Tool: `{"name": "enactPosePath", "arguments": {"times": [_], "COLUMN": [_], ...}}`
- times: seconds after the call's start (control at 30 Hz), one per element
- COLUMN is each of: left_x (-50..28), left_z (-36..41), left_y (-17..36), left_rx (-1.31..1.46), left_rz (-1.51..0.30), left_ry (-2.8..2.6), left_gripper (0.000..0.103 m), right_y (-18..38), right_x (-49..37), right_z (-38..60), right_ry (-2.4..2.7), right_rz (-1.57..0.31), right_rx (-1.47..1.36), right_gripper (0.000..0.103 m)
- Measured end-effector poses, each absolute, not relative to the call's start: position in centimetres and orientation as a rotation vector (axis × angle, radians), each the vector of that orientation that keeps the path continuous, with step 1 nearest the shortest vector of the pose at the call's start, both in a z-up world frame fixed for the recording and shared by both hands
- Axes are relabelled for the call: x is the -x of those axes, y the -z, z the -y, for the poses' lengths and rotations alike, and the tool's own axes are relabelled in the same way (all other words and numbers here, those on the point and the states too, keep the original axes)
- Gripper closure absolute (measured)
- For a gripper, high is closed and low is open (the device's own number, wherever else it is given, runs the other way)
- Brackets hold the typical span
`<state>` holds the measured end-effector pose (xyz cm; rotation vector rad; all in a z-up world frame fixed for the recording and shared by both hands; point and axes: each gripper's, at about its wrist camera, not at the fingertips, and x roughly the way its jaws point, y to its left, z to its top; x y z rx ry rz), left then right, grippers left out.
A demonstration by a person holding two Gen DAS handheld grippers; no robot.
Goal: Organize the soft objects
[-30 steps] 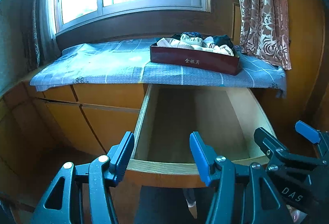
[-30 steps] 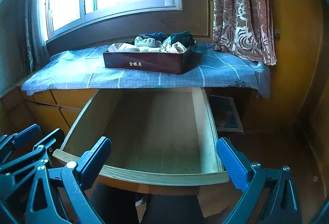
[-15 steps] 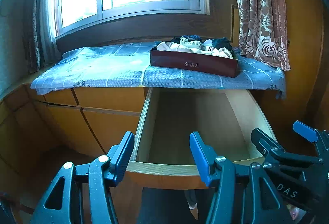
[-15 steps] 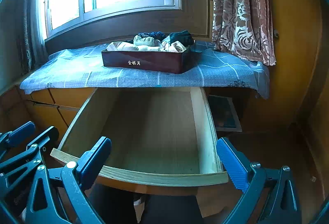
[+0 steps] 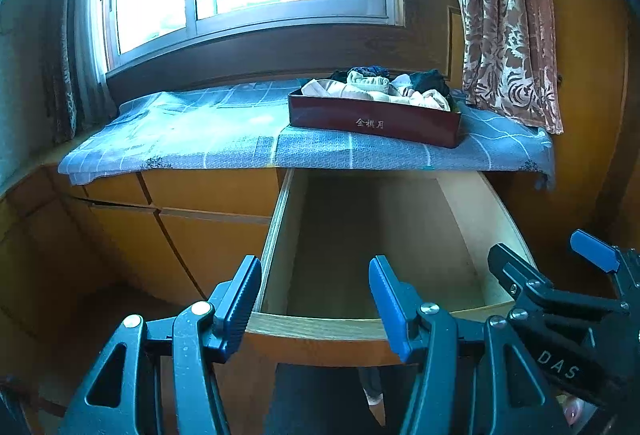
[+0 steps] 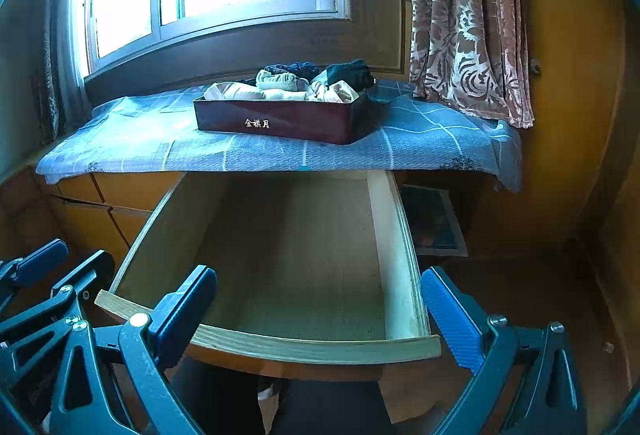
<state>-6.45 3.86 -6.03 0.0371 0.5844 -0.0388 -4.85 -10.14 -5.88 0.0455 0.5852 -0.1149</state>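
Observation:
A dark red box (image 5: 372, 121) (image 6: 280, 121) with gold lettering stands on the cloth-covered cabinet top under the window. Folded soft garments (image 5: 376, 89) (image 6: 288, 85), beige, cream and dark, are heaped in it. Below it a wooden drawer (image 5: 320, 327) (image 6: 312, 349) is pulled out, with nothing inside. My left gripper (image 5: 314, 299) (image 6: 68, 261) hovers at the drawer's front left corner, open, nothing between its blue pads. My right gripper (image 6: 316, 311) (image 5: 548, 255) hangs over the drawer's front edge, open wide and holding nothing. Both are far from the box.
A blue checked cloth (image 5: 192, 139) covers the cabinet top. Closed drawer fronts (image 5: 200, 235) lie left of the open one. A patterned curtain (image 6: 468, 23) hangs at the right. A flat framed picture (image 6: 434, 223) lies low beside the drawer.

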Motion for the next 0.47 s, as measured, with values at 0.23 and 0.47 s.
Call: {"name": "enactPosePath", "arguments": {"times": [0.23,0.47], "left_x": [6.36,6.29], "left_z": [-3.85,-3.65], "left_y": [6.19,6.31], "left_rx": [-0.037,-0.043], "left_rz": [-0.591,-0.595], "left_ry": [0.041,0.039], "left_gripper": [0.046,0.046], "right_y": [6.0,6.15], "right_x": [4.8,4.64], "right_z": [10.23,10.36], "right_ry": [0.114,0.116], "right_rz": [-0.591,-0.598], "right_rx": [-0.048,-0.052], "right_gripper": [0.0,0.0]}}
